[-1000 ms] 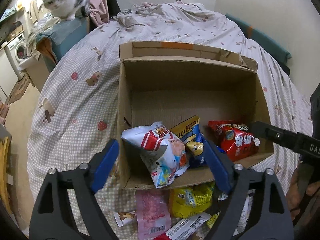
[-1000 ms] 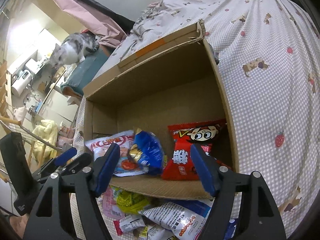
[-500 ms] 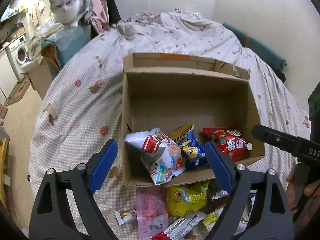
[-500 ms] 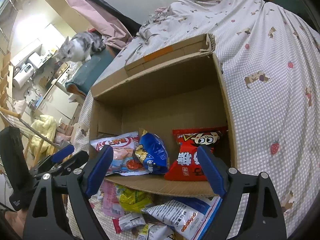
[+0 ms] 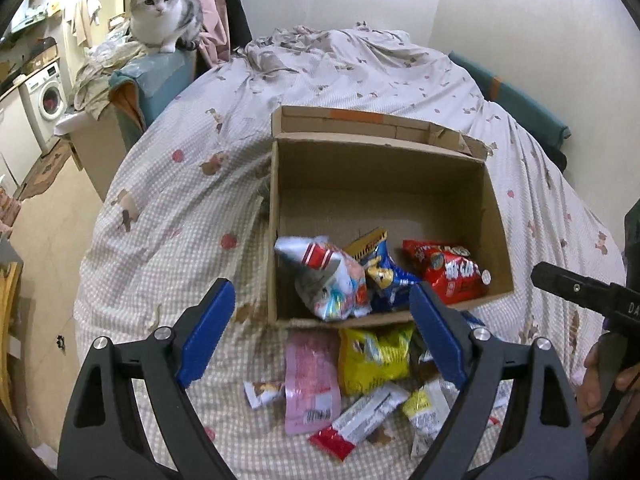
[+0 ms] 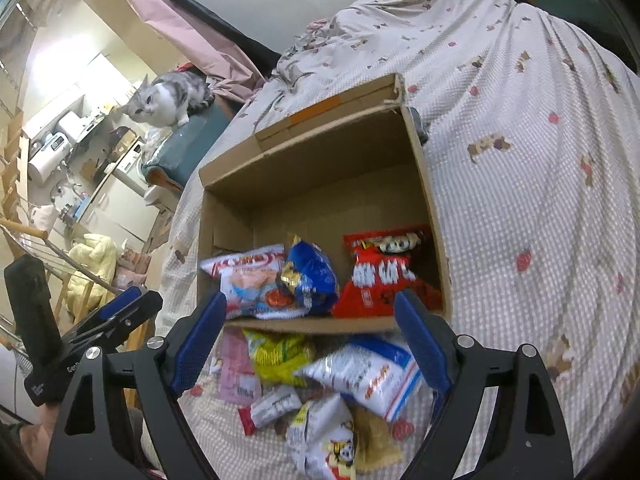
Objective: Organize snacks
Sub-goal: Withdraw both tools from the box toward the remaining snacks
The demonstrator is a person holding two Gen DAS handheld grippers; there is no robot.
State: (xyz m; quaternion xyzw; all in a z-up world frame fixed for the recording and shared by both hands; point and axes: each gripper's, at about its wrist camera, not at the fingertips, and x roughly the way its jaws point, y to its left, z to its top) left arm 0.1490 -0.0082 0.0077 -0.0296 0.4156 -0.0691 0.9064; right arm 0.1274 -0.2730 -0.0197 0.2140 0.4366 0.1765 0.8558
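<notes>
An open cardboard box sits on the bed. Against its near wall lie a white-and-red bag, a blue bag and a red bag. In front of the box lie several loose snacks: a pink packet, a yellow bag, a white-and-blue bag and a red-ended bar. My left gripper hangs open above the loose pile, nothing between its fingers. My right gripper is also open and holds nothing.
A checked bedcover covers the bed around the box. A grey-and-white cat sits on a teal chest at the far left. A washing machine and floor lie beyond the bed's left edge.
Both grippers have drawn back and up from the box, so more loose snacks show beneath them. The right gripper's jaws widened. The cat turned its head.
</notes>
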